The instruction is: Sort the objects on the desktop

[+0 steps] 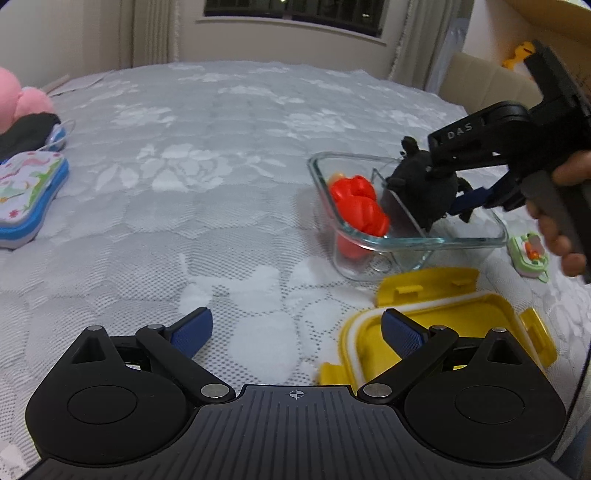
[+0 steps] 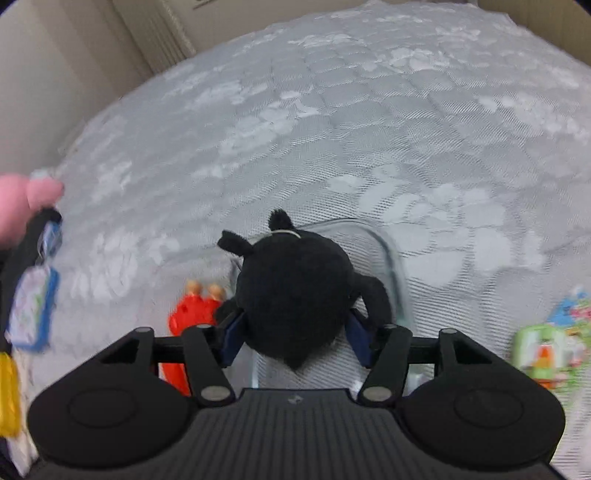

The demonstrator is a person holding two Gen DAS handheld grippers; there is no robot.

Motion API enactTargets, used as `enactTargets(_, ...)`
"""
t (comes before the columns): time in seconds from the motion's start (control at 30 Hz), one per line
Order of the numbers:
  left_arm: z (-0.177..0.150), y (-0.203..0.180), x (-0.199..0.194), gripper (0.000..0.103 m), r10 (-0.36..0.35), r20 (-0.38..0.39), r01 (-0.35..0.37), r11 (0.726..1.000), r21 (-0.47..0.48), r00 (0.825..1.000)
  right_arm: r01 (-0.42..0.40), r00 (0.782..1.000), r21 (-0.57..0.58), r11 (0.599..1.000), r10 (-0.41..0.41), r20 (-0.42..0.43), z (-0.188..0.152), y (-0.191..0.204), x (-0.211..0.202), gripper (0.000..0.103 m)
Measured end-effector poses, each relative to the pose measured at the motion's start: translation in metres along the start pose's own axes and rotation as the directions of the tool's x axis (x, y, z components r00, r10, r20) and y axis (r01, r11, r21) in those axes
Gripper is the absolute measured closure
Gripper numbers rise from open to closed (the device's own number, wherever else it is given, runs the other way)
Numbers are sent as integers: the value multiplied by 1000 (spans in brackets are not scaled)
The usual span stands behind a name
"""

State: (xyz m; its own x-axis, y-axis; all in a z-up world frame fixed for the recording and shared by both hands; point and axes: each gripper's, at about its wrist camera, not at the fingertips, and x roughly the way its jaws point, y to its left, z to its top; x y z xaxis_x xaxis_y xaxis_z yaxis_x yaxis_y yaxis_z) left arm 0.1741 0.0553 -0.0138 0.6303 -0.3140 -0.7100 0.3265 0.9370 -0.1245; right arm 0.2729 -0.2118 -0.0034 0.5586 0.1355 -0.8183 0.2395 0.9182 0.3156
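your left gripper point(image 1: 297, 328) sits nearest, low over the white patterned bedcover point(image 1: 207, 192), its blue-padded fingers point(image 1: 192, 330) spread wide apart with nothing between them. just beyond its right finger lies a yellow lid point(image 1: 439, 325) with clip tabs, resting on the cover. past the lid stands a clear glass container point(image 1: 373, 243) with a divider wall, and in its left compartment is a red toy point(image 1: 360, 205). over the right compartment your right gripper point(image 2: 291, 334) points steeply down, with a black plush toy point(image 2: 295, 291) between its blue pads point(image 2: 232, 338). the plush fills the gap between them, but the pictures do not settle whether the pads press on it or only flank it, so i cannot tell if you have it clamped. in the left wrist view the plush hangs at the divider, above the glass floor, and your hand point(image 1: 565, 214) wraps the handle at the right edge. beside the container on the right lies a small green toy point(image 1: 528, 253). far off to the left are a blue-edged case point(image 1: 27, 195) with a flowered top, a dark cloth point(image 1: 26, 133) and a pink plush point(image 1: 22, 99). beyond the bed are a pale wall and a dark window point(image 1: 291, 11).
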Motion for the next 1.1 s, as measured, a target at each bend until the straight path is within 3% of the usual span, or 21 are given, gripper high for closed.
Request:
enactTargets(0.07,0,3,-1,3,3,1,-3,1000,-8,1000,-3,1000,-4,1000,3,21,-4,3,2,42)
enactTargets(0.23,1,3,-3,3,1,8,-1,1000,-8,1000,30,1000,-232,972,-29,7,-9,23,-30,48)
enactTargets(0.4,3,-4,0,3,-6,2,6,1000,3,1000,36,988,-372,928,-89,-126,-6,40,-52,46)
enactTargets(0.53,2,-11,-1,3,-11,6,10,1000,27,1000,40,981,-449,892,-119,-151,-15,53,-29,46)
enactTargets(0.63,0,-14,-1,3,-9,3,8,999,44,1000,66,983,-458,887,-136,-121,-21,56,-13,44)
enactTargets(0.8,1,-10,1,3,-1,1,1,1000,21,1000,40,990,-488,872,-100,-96,-20,54,-27,38)
enactTargets(0.87,2,-11,0,3,-1,8,1,1000,20,1000,8,995,-479,878,-56,-86,-19,48,-36,31)
enactTargets(0.97,3,-17,-2,3,5,22,-5,999,37,1000,-25,999,-432,901,5,-48,-19,33,-60,30)
enactTargets(1.1,6,-25,-1,3,-41,26,40,999,24,999,-8,999,-399,917,28,45,-24,-7,-105,25)
